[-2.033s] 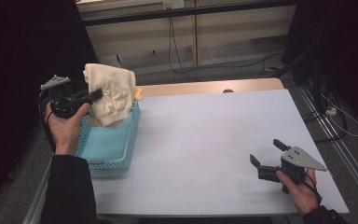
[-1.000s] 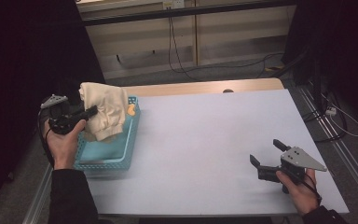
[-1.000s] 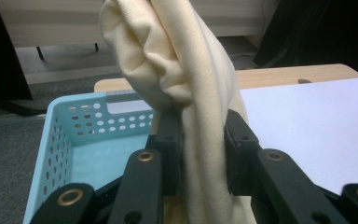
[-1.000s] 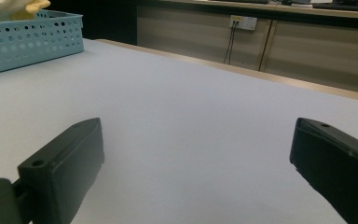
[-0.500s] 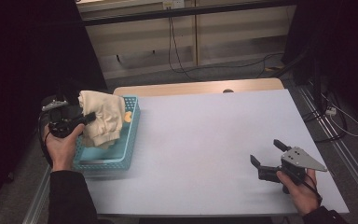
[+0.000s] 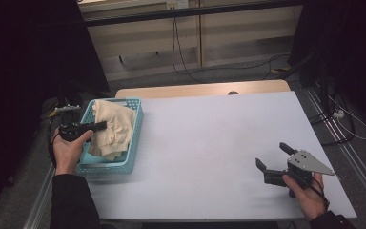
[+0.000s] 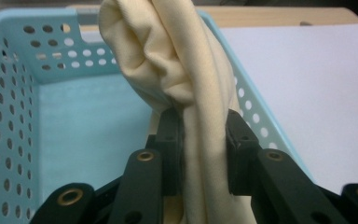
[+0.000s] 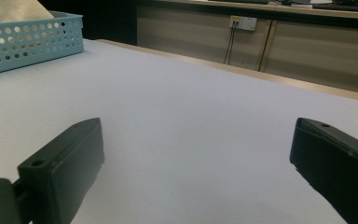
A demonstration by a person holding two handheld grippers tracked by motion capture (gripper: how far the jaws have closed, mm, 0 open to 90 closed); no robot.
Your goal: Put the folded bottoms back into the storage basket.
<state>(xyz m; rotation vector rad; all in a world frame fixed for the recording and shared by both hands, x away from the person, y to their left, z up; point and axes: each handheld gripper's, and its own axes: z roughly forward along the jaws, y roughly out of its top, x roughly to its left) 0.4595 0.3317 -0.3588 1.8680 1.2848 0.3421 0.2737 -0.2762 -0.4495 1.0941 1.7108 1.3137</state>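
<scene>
The left gripper (image 7: 204, 140) pinches the cream cloth (image 7: 186, 70) tight so it hangs just ahead of it over the blue basket (image 6: 134, 136), while the right gripper (image 6: 272, 162) waits wide open, far off.

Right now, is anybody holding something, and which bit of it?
Yes. The left tool pinches the cream cloth by a bunched fold, over the blue basket. The right tool is open and holds nothing.
</scene>
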